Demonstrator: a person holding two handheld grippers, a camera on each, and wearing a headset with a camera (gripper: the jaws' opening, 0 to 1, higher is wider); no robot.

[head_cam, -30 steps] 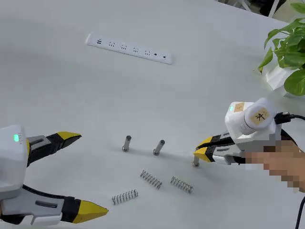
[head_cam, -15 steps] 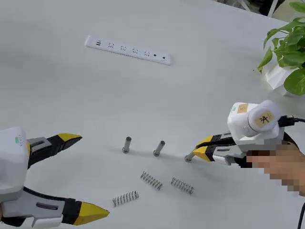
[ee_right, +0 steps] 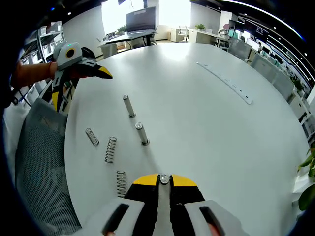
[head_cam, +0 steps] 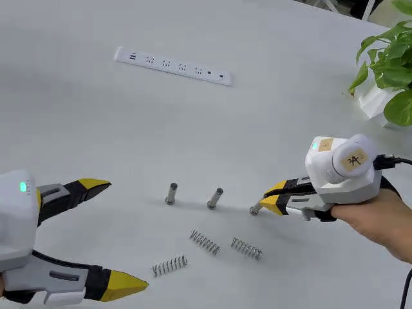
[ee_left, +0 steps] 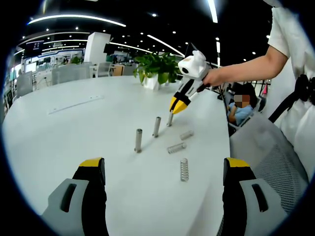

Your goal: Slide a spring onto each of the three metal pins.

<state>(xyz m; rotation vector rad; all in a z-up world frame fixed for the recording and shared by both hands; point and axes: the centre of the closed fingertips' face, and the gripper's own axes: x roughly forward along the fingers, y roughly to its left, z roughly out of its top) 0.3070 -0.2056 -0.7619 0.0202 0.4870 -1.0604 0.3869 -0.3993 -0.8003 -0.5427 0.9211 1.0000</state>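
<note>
Left gripper (head_cam: 121, 234): near the table's front left edge, jaws spread wide, nothing between them.
Left spring (head_cam: 169, 265): flat on the table (head_cam: 77, 122), nearest the left gripper's lower jaw, apart from it.
Left pin (head_cam: 171, 193): upright on its head, bare of any spring.
Middle spring (head_cam: 204, 242): lying in front of the two standing pins, touching neither.
Middle pin (head_cam: 215, 198): upright, just right of the left pin, also bare.
Right spring (head_cam: 246, 249): lying beside the middle spring, below the right gripper's tips.
Third pin (head_cam: 256, 209): tilted, one end pinched in the right gripper; whether its free end touches the table cannot be told.
Right gripper (head_cam: 269, 201): jaws clenched on the third pin, held in a hand at the right.
Power strip (head_cam: 174, 66): far back on the table, well apart from the parts.
Plant (head_cam: 389, 64): at the far right edge.
</note>
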